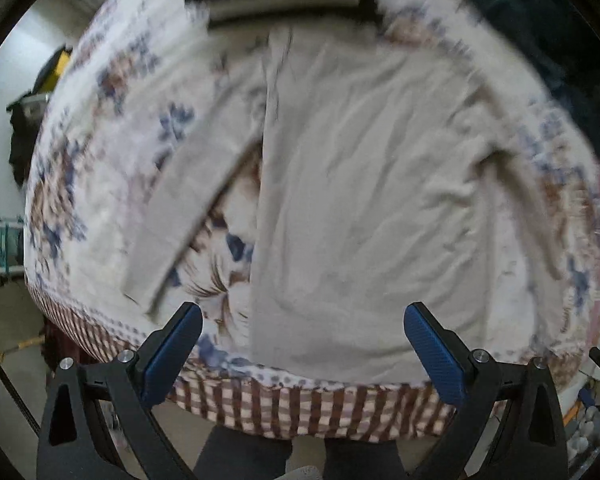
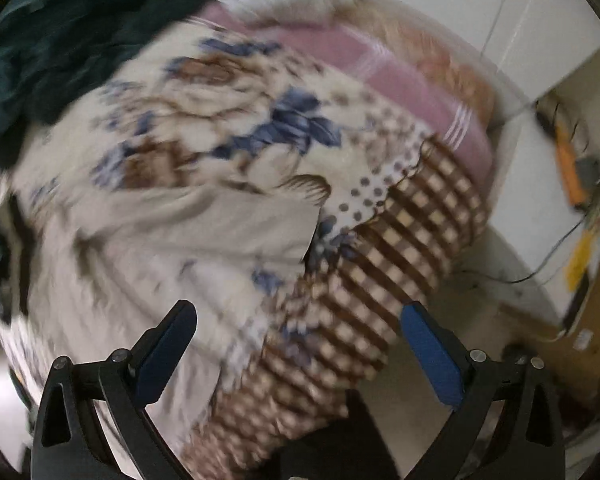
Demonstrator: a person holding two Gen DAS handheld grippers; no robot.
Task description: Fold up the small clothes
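A cream long-sleeved top [image 1: 360,200] lies spread flat on a floral blanket [image 1: 112,168], hem toward me, its left sleeve [image 1: 188,208] angled out to the left. My left gripper [image 1: 302,320] hovers open above the hem edge, nothing between its blue pads [image 1: 432,352]. In the right wrist view the same top [image 2: 148,264] shows blurred at the left, with its right sleeve end [image 2: 268,232] lying on the blanket [image 2: 228,128]. My right gripper [image 2: 298,318] is open above the bed's corner, holding nothing.
The blanket's brown checked border [image 1: 300,404] hangs over the bed's front edge. A dark green garment [image 2: 60,48] and a pink blanket [image 2: 400,84] lie at the far side. Cables and orange items [image 2: 568,168] sit by the wall at the right. A person's dark trouser legs [image 1: 252,456] stand below.
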